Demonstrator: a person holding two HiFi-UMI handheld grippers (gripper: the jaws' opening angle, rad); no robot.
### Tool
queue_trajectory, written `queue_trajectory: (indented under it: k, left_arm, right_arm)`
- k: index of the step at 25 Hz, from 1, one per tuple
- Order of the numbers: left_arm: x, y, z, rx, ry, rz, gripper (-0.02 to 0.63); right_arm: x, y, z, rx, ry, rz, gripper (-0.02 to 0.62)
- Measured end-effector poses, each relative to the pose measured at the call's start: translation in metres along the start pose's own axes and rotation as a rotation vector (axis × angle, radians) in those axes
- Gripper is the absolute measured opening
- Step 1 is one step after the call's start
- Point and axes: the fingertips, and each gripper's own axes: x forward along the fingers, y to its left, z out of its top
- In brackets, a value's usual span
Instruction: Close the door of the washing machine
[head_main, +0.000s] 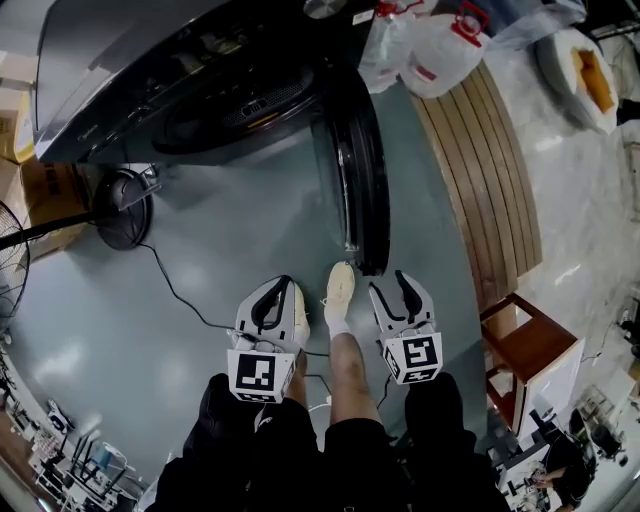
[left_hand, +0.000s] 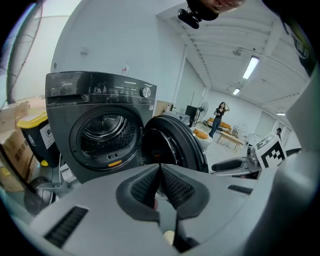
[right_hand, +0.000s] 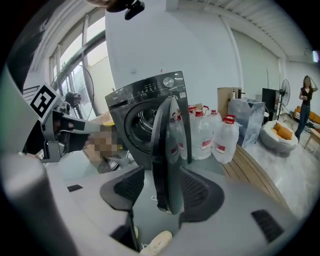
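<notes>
The dark grey washing machine (head_main: 150, 90) (left_hand: 100, 130) (right_hand: 145, 115) stands at the top left of the head view with its drum showing. Its round door (head_main: 360, 180) (left_hand: 172, 145) (right_hand: 167, 150) is swung wide open and sticks out toward me. My right gripper (head_main: 390, 283) (right_hand: 162, 175) is open just before the door's outer edge. In the right gripper view that edge shows in the gap between the jaws, and neither pad presses on it. To the door's left, my left gripper (head_main: 280, 282) (left_hand: 160, 167) is shut on nothing, pointing at the machine.
Several big water jugs (head_main: 440, 50) (right_hand: 225, 137) stand right of the machine beside a wooden slatted platform (head_main: 490, 170). A floor fan (head_main: 120, 205) and its cable (head_main: 180, 295) lie at the left. A wooden stool (head_main: 525, 345) is at the right. My shoe (head_main: 340, 285) is between the grippers.
</notes>
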Motion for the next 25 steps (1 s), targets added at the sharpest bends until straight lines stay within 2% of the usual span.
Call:
queue_trajectory:
  k: [7, 9, 12, 13, 25]
  left_arm:
    - [0.014, 0.005, -0.006, -0.009, 0.013, 0.002, 0.026]
    - [0.018, 0.006, -0.005, -0.022, 0.013, 0.005, 0.026]
    - [0.020, 0.011, -0.005, -0.040, 0.008, 0.022, 0.026]
    - [0.019, 0.013, -0.006, -0.044, 0.007, 0.029, 0.026]
    - [-0.012, 0.047, -0.028, -0.108, -0.003, 0.153, 0.026]
  right_arm:
    - [0.025, -0.009, -0.009, -0.040, 0.048, 0.014, 0.247]
    - [0.032, -0.012, -0.012, -0.061, 0.065, 0.025, 0.219]
    - [0.036, -0.013, -0.015, -0.097, 0.077, 0.040, 0.122]
    - [0.036, -0.012, -0.016, -0.105, 0.078, 0.044, 0.111]
    - [0.047, 0.011, -0.018, -0.077, 0.093, 0.056, 0.115]
